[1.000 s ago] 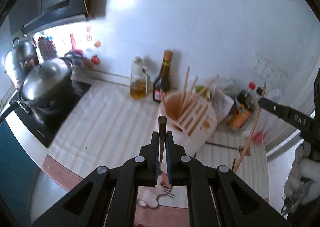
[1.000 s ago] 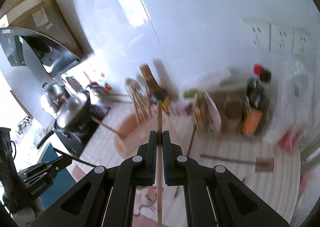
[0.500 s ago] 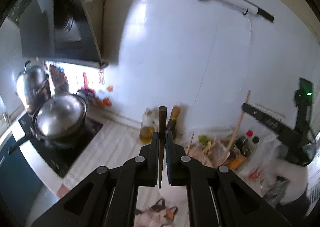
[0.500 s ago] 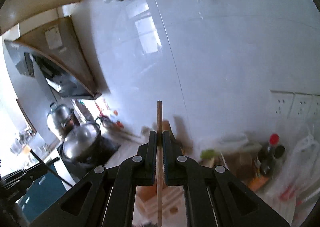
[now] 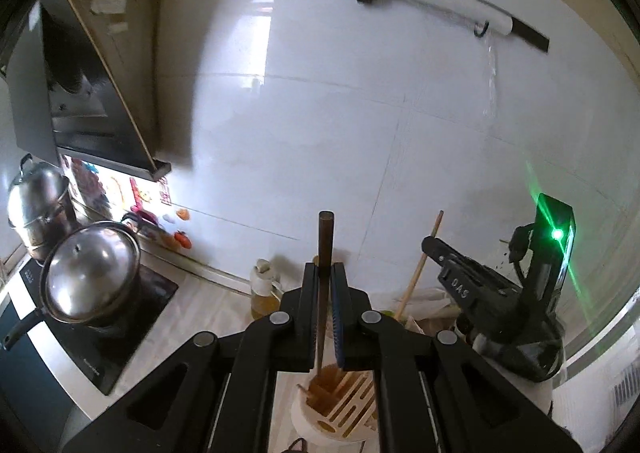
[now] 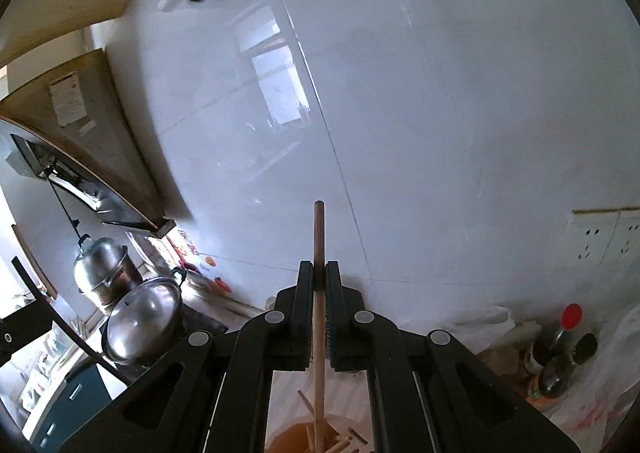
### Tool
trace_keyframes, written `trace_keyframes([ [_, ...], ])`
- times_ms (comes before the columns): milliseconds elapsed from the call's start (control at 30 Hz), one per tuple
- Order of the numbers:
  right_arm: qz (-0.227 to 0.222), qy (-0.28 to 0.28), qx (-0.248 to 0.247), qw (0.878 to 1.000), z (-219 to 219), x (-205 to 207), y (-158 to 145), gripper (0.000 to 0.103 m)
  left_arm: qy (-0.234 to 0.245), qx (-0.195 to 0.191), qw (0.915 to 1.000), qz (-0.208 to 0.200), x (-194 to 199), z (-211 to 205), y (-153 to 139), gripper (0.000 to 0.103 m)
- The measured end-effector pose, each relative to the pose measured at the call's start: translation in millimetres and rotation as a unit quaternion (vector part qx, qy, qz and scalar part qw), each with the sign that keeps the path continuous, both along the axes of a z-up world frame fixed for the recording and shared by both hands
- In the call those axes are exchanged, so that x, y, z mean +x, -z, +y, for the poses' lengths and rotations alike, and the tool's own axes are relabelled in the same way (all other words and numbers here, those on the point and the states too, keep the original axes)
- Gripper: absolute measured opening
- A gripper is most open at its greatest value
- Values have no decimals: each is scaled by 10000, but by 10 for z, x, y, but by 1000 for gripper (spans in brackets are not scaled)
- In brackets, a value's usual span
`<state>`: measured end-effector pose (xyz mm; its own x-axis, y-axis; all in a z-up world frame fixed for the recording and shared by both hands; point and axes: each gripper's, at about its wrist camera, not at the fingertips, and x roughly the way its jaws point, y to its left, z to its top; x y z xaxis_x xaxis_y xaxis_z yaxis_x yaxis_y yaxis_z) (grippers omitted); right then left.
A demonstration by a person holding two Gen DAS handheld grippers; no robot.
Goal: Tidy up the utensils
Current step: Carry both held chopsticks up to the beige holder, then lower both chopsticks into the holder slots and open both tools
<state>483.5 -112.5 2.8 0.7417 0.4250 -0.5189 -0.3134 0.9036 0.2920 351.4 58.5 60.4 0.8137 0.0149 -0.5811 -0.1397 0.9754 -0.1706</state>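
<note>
The left gripper (image 5: 325, 285) is clenched on a dark chopstick (image 5: 325, 253) that stands upright, its lower end just above the round well of the utensil holder (image 5: 340, 409). The right gripper (image 6: 319, 285) is clamped on a pale chopstick (image 6: 319, 253), also upright, whose lower end hangs over the same holder (image 6: 304, 437); whether it touches inside is hard to tell. A few loose sticks lean in the holder. Behind the holder stands an oil bottle (image 5: 262, 293) against the white tiled wall (image 5: 340, 113). Left of the holder, farther off, a lidded steel pot (image 5: 90, 273) sits on the black stove (image 5: 120, 333).
</note>
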Motion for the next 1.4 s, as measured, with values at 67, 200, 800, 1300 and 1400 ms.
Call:
trace_keyframes([
  [67,64,-20,21,10000,-7,42,111,5,51,-20,9999,106,73,-42,108,4],
  [200,101,-96,44,9999,-8,40,278,5,131,-59,9992,384,200,-100,355,4],
  [800,-301,-326,166,9989,-50,-187,347,6,84,-131,9959,887,320,-64,896,4],
  [1300,336,-922,-223,9949,68,-377,557,50,-197,-306,9947,959,46,16,827,78],
  [1400,350,-802,-401,9954,-24,-521,529,56,-442,-171,9956,805,-108,92,803,86],
])
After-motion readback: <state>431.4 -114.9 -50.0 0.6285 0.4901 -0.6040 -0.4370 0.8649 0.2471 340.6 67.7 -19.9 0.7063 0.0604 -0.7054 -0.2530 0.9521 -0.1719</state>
